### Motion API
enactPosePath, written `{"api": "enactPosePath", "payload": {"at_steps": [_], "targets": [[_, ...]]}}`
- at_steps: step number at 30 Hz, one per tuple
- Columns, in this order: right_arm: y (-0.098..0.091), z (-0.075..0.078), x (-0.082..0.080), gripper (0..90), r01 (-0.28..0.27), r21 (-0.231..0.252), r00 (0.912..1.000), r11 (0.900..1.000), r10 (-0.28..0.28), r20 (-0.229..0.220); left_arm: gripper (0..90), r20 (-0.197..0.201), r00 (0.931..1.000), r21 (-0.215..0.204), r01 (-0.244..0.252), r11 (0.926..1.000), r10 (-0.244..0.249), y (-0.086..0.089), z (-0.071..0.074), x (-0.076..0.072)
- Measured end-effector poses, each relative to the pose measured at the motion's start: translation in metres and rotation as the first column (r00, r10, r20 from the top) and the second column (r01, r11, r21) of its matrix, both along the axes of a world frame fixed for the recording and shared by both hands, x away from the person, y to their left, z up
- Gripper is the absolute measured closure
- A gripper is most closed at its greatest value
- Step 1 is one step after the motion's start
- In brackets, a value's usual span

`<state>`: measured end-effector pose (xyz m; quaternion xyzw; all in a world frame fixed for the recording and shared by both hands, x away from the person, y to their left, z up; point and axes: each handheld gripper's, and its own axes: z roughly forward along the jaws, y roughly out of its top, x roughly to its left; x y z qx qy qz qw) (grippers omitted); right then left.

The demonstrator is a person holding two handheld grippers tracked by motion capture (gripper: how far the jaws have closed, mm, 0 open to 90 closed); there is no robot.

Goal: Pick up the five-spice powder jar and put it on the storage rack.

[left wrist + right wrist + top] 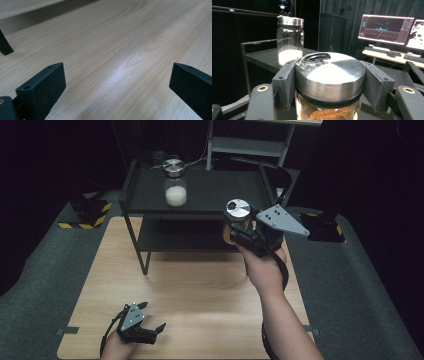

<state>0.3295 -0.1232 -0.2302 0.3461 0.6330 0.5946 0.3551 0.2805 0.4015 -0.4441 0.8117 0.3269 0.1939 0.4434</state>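
Two grippers work over the wooden table (pixel 200 290). At the left, the left gripper (pixel 150 320) rests low near the table's front edge, jaws spread wide with nothing between them. Farther right, the right gripper (pixel 239 222) clamps a brown-filled jar (pixel 329 82) below its metal lid, held in the air by the black shelf's (pixel 215 190) right end, where a white-filled jar (pixel 176 184) stands.
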Motion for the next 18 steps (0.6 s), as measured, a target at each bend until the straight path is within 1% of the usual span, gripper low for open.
{"api": "enactPosePath", "payload": {"at_steps": [1,4,13,17,18], "targets": [[0.000,0.000,0.000,35.0,0.000,0.000,1.0000,1.0000,0.000,0.000,0.9,0.000,1.0000,0.000,0.000,1.0000,0.000,0.000,0.000,0.000],[0.001,0.007,0.007,35.0,0.000,0.017,1.0000,0.9998,0.000,0.000,0.9,-0.002,1.0000,-0.002,0.000,1.0000,0.000,0.000,0.000,0.000],[0.007,0.025,0.023,35.0,0.017,0.020,0.9998,0.9997,-0.017,0.012,0.9,-0.003,1.0000,-0.003,0.001,1.0000,-0.001,0.001,0.000,0.001],[0.010,0.030,0.029,35.0,0.024,0.023,0.9996,0.9995,-0.024,0.014,0.9,-0.002,1.0000,-0.003,0.002,1.0000,-0.002,0.001,0.000,0.000],[0.011,0.031,0.034,35.0,0.029,0.026,0.9995,0.9992,-0.029,0.011,0.9,-0.003,1.0000,-0.009,0.000,1.0000,0.000,0.001,-0.001,0.000]]}}
